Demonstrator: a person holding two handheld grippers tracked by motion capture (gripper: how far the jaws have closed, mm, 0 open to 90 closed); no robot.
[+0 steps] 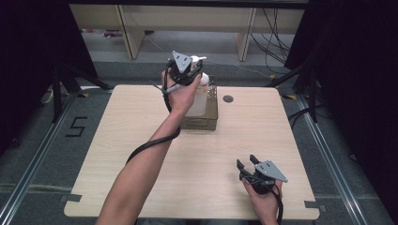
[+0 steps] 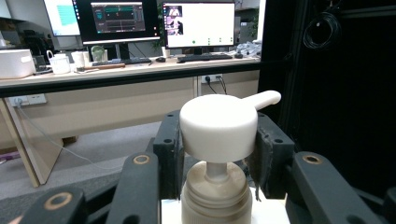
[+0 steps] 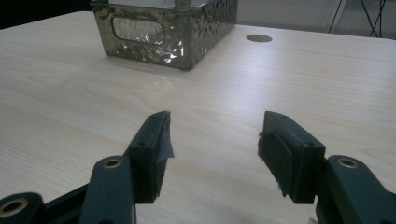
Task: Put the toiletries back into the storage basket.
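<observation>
A white pump bottle (image 1: 199, 97) stands upright in a shiny metal basket (image 1: 206, 123) at the table's far middle. My left gripper (image 1: 187, 70) reaches it from above and in front. In the left gripper view the two black jaws press on either side of the bottle's round white pump head (image 2: 218, 126), whose nozzle points right; the left gripper (image 2: 219, 140) is shut on it. Whether the bottle's base rests on the basket's floor is hidden. My right gripper (image 1: 247, 162) stays near the front right of the table, open, with only bare wood between its jaws (image 3: 215, 140). The basket (image 3: 163, 32) lies ahead of it.
A round cable hole (image 1: 228, 99) sits in the wooden table (image 1: 141, 140) right of the basket. Black curtains flank the table. Beyond it are a desk with monitors (image 2: 116, 21) and loose cables on the floor.
</observation>
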